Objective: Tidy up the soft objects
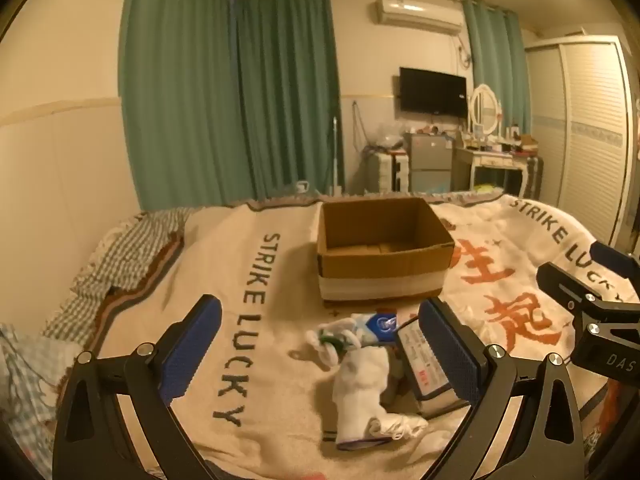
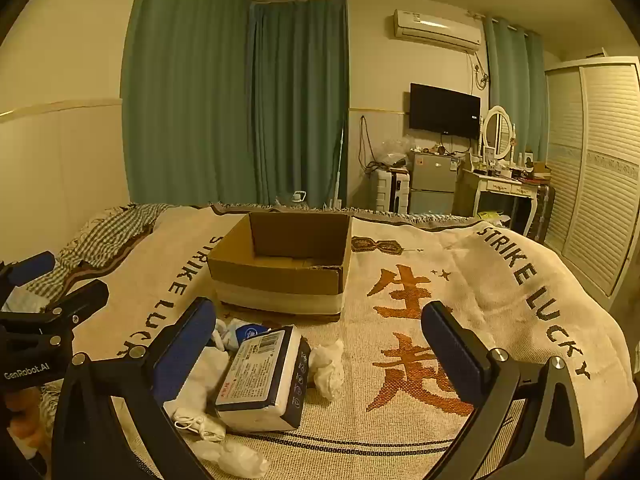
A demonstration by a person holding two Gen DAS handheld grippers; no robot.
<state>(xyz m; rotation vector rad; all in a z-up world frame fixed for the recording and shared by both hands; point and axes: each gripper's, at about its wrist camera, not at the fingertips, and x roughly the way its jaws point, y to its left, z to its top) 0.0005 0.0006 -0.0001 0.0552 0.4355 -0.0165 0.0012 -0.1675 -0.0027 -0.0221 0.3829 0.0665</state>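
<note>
An open cardboard box (image 1: 384,272) (image 2: 280,280) stands on the bed blanket with only its bare bottom showing inside. In front of it lies a heap of soft items: a wrapped tissue pack (image 1: 424,364) (image 2: 264,376), a white sock-like cloth (image 1: 360,392) (image 2: 200,376), a small blue-and-white packet (image 1: 380,324) (image 2: 248,332), a crumpled white tissue (image 2: 328,364) and a face mask (image 2: 196,424). My left gripper (image 1: 320,356) hovers open above the heap, holding nothing. My right gripper (image 2: 318,350) is open and empty too, just right of the pack.
The cream blanket (image 1: 248,320) (image 2: 500,300) with "STRIKE LUCKY" lettering covers the bed. A checked pillow (image 1: 132,248) lies at the left by the wall. Beyond the bed's far edge are green curtains, a small fridge (image 2: 434,180), a dressing table and a wardrobe (image 2: 592,168).
</note>
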